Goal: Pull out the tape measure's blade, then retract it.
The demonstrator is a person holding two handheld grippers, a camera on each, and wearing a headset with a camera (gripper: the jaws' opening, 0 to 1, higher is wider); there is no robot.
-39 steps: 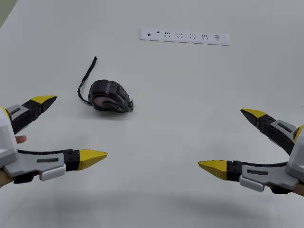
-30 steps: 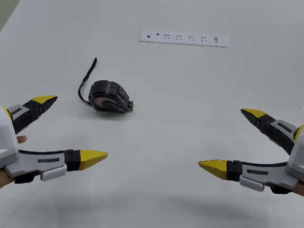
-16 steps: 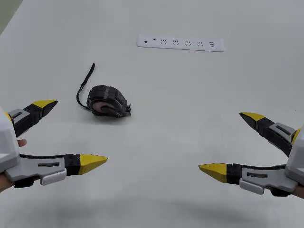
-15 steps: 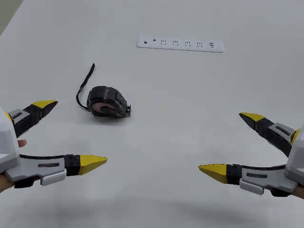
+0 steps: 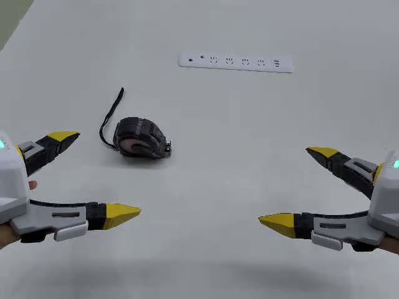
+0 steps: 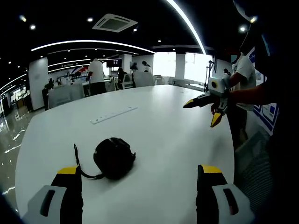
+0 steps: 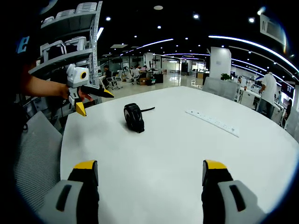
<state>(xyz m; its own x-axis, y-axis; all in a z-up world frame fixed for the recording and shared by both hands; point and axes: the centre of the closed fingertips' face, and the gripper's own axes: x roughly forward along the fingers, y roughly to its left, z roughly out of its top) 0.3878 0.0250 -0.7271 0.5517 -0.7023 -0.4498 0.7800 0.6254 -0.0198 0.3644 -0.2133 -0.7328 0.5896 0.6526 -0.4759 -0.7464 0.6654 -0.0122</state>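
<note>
A black tape measure [image 5: 141,137] lies on the white table [image 5: 224,124], its blade fully inside and a black wrist strap [image 5: 111,114] trailing behind it. It also appears as the dark tape measure [image 6: 113,157] ahead of the left jaws and the tape measure [image 7: 134,117] in the right gripper view. My left gripper [image 5: 96,176] hovers open at the near left, a short way in front of the tape measure, holding nothing. At the near right my right gripper [image 5: 296,187] is open too, well apart from the tape measure.
A white power strip [image 5: 235,62] lies flat at the far side of the table, beyond the tape measure. The table's curved edge [image 7: 65,135] runs close to the person. People and desks stand in the office beyond the table.
The head camera has tilted, so the tape measure and power strip sit lower in the picture. Both grippers stay open in nearly the same places; the tape measure has not moved on the table.
</note>
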